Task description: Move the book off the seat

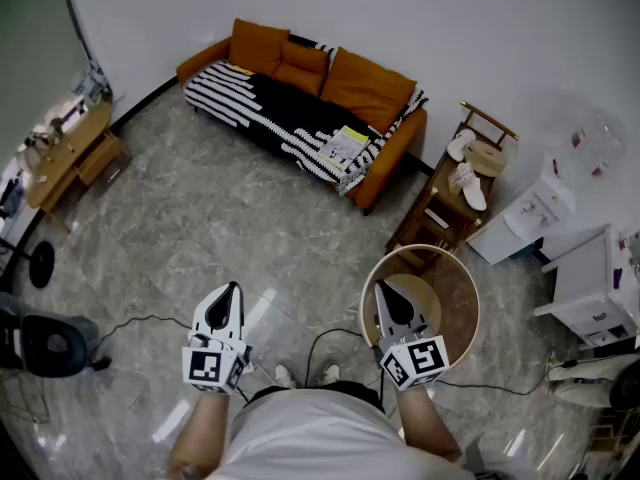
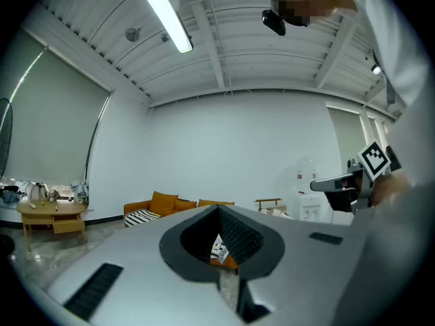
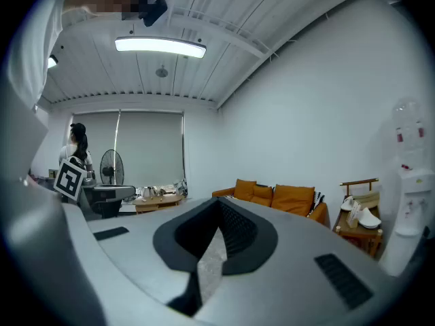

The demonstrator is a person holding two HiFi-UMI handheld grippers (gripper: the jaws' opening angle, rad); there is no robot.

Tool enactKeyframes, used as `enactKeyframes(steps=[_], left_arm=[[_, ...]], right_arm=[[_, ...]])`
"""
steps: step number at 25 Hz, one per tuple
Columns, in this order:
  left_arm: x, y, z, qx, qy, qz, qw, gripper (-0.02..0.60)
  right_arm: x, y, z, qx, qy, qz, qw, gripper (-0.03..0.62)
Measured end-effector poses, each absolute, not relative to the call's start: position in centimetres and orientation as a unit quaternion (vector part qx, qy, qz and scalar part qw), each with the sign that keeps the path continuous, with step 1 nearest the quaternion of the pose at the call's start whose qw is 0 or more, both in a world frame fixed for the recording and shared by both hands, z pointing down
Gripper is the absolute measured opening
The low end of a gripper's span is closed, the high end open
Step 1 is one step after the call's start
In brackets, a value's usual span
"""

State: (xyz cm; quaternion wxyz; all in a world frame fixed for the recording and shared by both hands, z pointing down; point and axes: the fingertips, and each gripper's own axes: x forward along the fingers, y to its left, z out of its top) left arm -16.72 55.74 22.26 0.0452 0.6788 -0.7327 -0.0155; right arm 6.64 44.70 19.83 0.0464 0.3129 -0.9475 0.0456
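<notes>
An orange cushioned sofa [image 1: 372, 90] wears a black-and-white striped knit throw [image 1: 270, 108]. A flat, patterned book [image 1: 345, 148] lies on the sofa's seat, near its right end. Well short of the sofa, above glossy grey marble floor [image 1: 200, 228], the left gripper [image 1: 231, 290] and right gripper [image 1: 386, 294] have their jaws closed together, both empty.

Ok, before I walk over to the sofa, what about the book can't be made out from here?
- Book title and thickness: too small in the head view.
- Left gripper view: the left tongs cover the seat. Only a patterned sliver shows through them; it is unclear whether that is the book or the striped blanket.
- Right gripper view: the right tongs hide the sofa seat, so no book shows there.
</notes>
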Motion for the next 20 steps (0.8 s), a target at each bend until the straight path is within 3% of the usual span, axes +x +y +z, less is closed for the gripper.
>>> enactKeyframes(steps=[20], left_arm=[[-21.5, 57.4, 25.8, 0.687, -0.72, -0.018, 0.092, 0.017]], right_arm=[[3.6, 46.1, 20.7, 0.348, -0.935, 0.056, 0.046, 0.021]])
